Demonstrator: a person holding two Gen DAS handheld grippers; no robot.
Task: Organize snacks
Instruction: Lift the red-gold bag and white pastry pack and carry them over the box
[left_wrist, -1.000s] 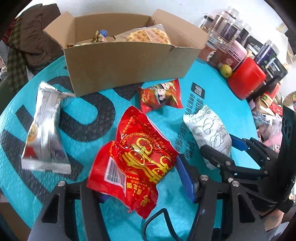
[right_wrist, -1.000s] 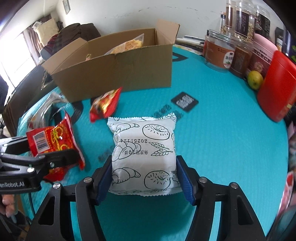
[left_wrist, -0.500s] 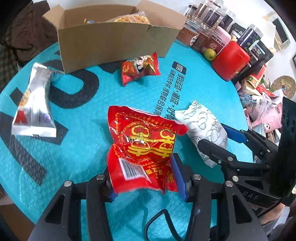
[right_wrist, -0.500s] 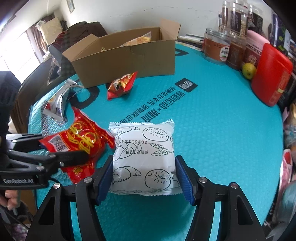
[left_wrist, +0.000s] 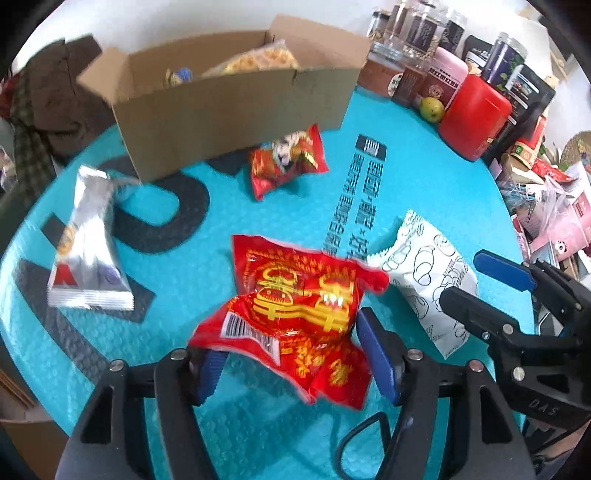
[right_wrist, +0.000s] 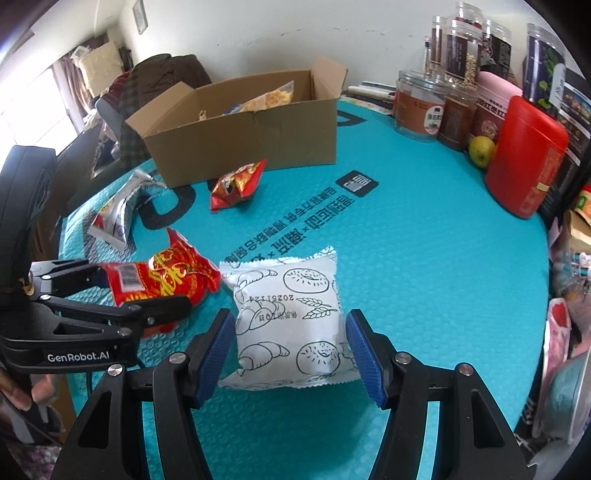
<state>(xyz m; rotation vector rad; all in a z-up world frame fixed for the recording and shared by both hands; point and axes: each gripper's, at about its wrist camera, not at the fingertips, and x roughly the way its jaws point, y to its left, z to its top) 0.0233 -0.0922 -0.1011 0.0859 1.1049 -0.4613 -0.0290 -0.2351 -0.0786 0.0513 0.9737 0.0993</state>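
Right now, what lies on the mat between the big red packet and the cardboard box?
A small red snack packet lies there, just before the cardboard box, beyond the big red packet; left wrist view shows it.

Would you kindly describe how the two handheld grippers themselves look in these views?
Both the left gripper and right gripper are black angular frames with silver screws and ribbed blue finger pads. The left body reads "GenRobot.AI" in white; a black cable loops beneath it.

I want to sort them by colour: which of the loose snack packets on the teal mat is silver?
The long silver packet, lying alone toward the left of the cardboard box. The other loose packets are red or white.
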